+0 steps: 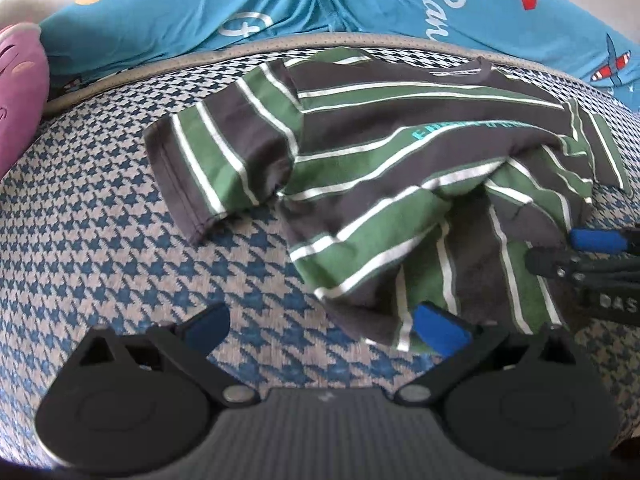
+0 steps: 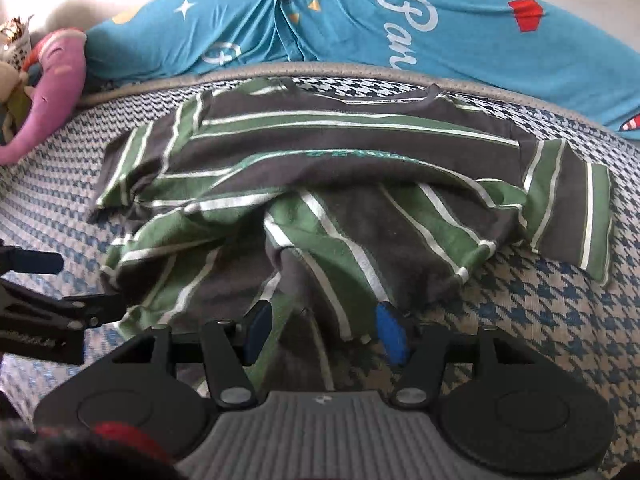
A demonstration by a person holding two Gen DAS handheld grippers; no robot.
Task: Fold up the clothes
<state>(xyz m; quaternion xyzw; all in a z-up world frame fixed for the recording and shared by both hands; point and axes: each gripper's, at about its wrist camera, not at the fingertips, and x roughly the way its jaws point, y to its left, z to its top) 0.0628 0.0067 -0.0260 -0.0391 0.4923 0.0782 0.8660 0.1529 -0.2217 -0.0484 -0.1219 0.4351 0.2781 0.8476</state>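
Note:
A T-shirt striped in green, dark grey and white lies on the houndstooth surface, collar at the far side, both sleeves spread, lower half rumpled and folded over. My left gripper is open wide at the shirt's near left hem; its right pad touches the hem and its left pad is over bare surface. In the right wrist view the T-shirt fills the middle. My right gripper is open, narrower, with the bunched hem lying between its fingers. The right gripper also shows at that view's right edge.
Blue printed bedding runs along the far side behind a grey piped edge. A pink plush toy lies at the far left, with a basket behind it. The left gripper sits at the left edge of the right wrist view.

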